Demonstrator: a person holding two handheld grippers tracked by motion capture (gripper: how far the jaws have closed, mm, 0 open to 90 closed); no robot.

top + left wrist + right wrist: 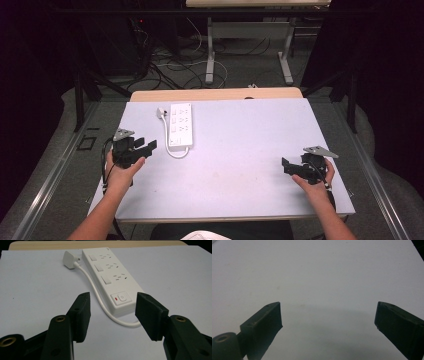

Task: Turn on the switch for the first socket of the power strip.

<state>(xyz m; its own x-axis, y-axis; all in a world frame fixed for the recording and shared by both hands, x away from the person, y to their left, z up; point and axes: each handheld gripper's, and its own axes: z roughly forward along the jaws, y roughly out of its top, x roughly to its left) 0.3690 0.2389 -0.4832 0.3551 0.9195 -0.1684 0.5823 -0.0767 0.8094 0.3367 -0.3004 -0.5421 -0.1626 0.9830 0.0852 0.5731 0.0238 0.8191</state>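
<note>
Floor: grey carpet [240, 70], cables [170, 65] strewn over it
Table: pale top [240, 150], wooden strip [215, 94] along its far edge
Beyond: second desk on grey metal legs [210, 55]
Sides: dark black drapes [380, 75]
Light: dim room, tabletop brightly lit

Overhead cam looks forward and down on my whole table [240, 165]. My left gripper cam sits low and close, facing the power strip [110, 277], which both views share. Right one stares close at bare tabletop.

A white table [240, 165] carries a white power strip [180, 125]; its cord [166, 137] lies alongside.
</note>
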